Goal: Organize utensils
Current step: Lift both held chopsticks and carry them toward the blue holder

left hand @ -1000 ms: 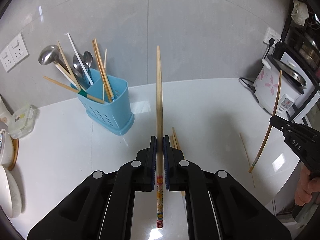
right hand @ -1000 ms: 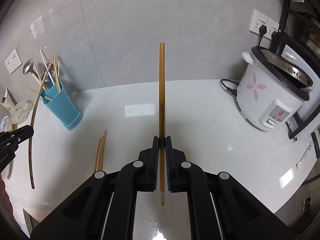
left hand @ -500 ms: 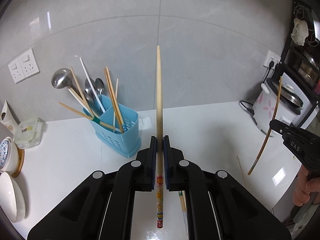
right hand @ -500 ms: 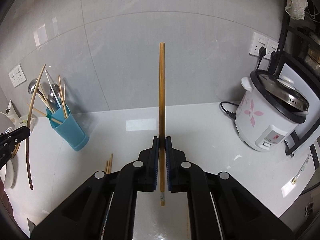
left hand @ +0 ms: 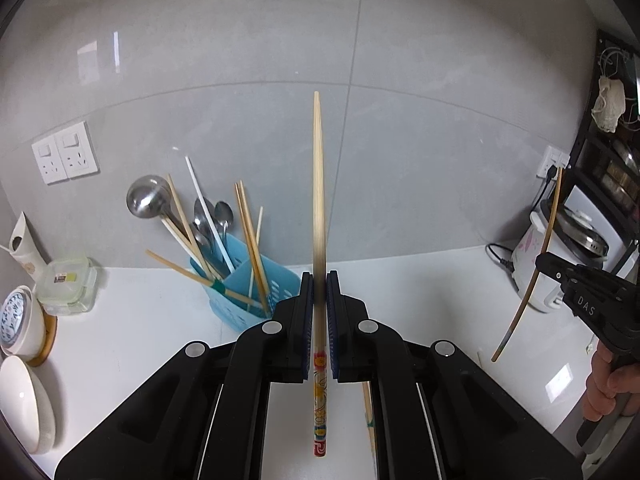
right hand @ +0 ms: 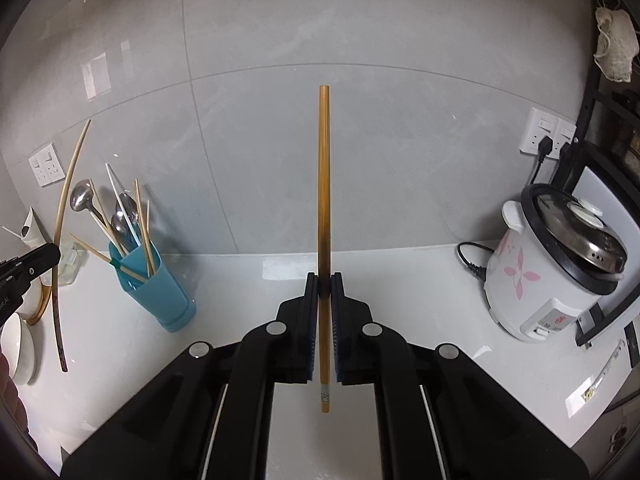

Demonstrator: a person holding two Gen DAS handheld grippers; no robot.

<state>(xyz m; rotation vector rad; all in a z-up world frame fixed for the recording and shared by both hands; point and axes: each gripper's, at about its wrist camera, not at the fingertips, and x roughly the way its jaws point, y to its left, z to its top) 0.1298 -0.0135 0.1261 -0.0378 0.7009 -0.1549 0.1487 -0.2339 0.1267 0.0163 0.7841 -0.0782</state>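
**Both tools clamped on chopsticks above the worktop**

My left tool [left hand: 319,312] is closed tight on a pale chopstick [left hand: 318,184]; its tapered end points up and away, and its painted end hangs below the pads. The stretch just above the pads looks dark and smeared, so I cannot read the surface there. My right tool [right hand: 325,312] is likewise closed on a darker brown chopstick [right hand: 324,184], whose lower end carries a small mark too tiny to make out.

The blue utensil holder [left hand: 244,292] stands on the white worktop [left hand: 132,320] near the wall, partly hidden behind my left tool's body. It holds a ladle [left hand: 146,200], spoons [left hand: 224,214] and several chopsticks, one leaning far out to the left. Its base is cut off from the left wrist view.

Another loose chopstick [left hand: 370,420] lies on the worktop, mostly covered by the left tool. At the right edge, a hand [left hand: 610,384] grips the right tool's handle, cropped by the frame. The rice cooker [right hand: 560,272] sits at the far right, and bowls [left hand: 24,400] at the left rim are half out of view.
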